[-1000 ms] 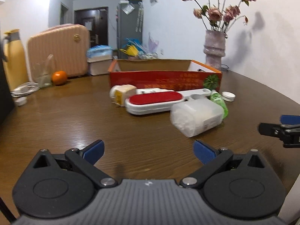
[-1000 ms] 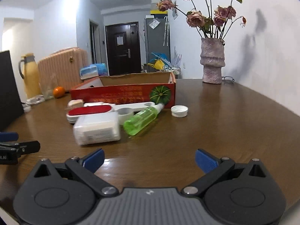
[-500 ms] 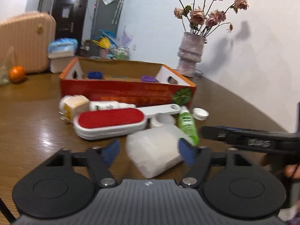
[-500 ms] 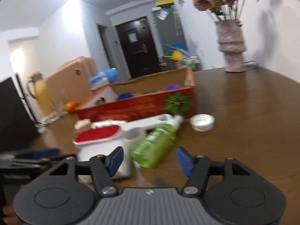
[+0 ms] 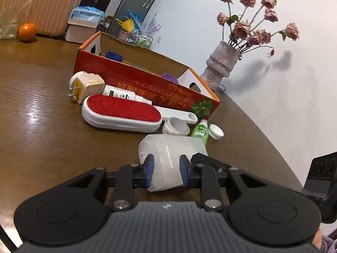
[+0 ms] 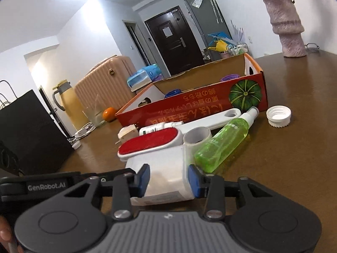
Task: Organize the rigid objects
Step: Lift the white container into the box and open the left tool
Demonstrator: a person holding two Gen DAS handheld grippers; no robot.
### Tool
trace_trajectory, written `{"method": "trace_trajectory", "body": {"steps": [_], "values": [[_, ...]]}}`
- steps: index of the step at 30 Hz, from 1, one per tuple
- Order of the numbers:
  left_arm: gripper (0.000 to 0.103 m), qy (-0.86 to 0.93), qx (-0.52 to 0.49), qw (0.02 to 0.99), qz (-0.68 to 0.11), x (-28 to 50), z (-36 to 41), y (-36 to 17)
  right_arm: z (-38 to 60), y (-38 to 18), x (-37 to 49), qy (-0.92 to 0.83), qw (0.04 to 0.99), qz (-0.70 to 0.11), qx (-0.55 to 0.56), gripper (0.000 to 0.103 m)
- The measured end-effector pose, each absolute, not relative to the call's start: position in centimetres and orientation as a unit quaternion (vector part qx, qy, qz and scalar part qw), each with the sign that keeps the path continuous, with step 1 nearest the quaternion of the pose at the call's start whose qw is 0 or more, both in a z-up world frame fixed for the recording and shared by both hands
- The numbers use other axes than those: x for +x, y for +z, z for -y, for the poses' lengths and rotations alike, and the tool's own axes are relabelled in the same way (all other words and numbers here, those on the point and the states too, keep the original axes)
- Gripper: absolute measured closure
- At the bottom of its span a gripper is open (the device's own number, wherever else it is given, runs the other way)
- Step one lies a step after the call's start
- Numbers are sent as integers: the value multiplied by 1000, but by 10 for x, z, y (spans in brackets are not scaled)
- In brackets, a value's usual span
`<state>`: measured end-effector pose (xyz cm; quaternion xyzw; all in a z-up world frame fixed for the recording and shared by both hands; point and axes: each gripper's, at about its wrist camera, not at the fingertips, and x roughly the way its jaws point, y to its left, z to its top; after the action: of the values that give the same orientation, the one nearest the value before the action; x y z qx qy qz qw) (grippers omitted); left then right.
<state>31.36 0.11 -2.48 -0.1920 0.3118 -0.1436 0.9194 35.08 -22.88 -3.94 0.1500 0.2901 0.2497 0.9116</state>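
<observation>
Grasp step: L gripper [image 5: 166, 171] & R gripper [image 6: 169, 180], jaws just closing, each clamp an end of the white case [image 5: 170, 147] lying on table [image 5: 42, 126] before the box [image 5: 147, 84]; next, prob. lift together, level, into box.

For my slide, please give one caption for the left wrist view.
Left gripper closing on a white plastic container before the red box.

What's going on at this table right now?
A person is tidying loose items beside a red box. Both claws have just been closing on the same white plastic container: the left claw from one end, the right claw from the other. It still sits on the table, next to a green bottle and a lint brush.
</observation>
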Motion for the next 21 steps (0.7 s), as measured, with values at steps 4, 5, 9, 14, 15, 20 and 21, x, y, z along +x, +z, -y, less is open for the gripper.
{"method": "trace_trajectory", "body": {"steps": [4, 5, 9, 14, 15, 20, 21], "values": [[77, -145, -189, 929, -284, 283, -2, -20, 228, -34, 315, 236, 916, -280, 161, 71], [77, -145, -187, 932, -273, 275, -3, -18, 228, -32, 305, 234, 918, -273, 164, 72], [77, -159, -184, 941, -236, 248, -7, 1, 222, -12, 267, 229, 933, -233, 151, 74], [77, -160, -176, 955, -176, 214, -8, 33, 214, 24, 233, 232, 949, -171, 131, 74], [77, -161, -177, 956, -169, 209, -9, 37, 213, 29, 228, 231, 950, -162, 130, 74], [77, -167, -180, 958, -145, 197, -13, 53, 212, 46, 215, 238, 951, -141, 138, 74], [77, -170, -177, 959, -139, 199, -13, 57, 211, 49, 215, 238, 952, -137, 137, 74]]}}
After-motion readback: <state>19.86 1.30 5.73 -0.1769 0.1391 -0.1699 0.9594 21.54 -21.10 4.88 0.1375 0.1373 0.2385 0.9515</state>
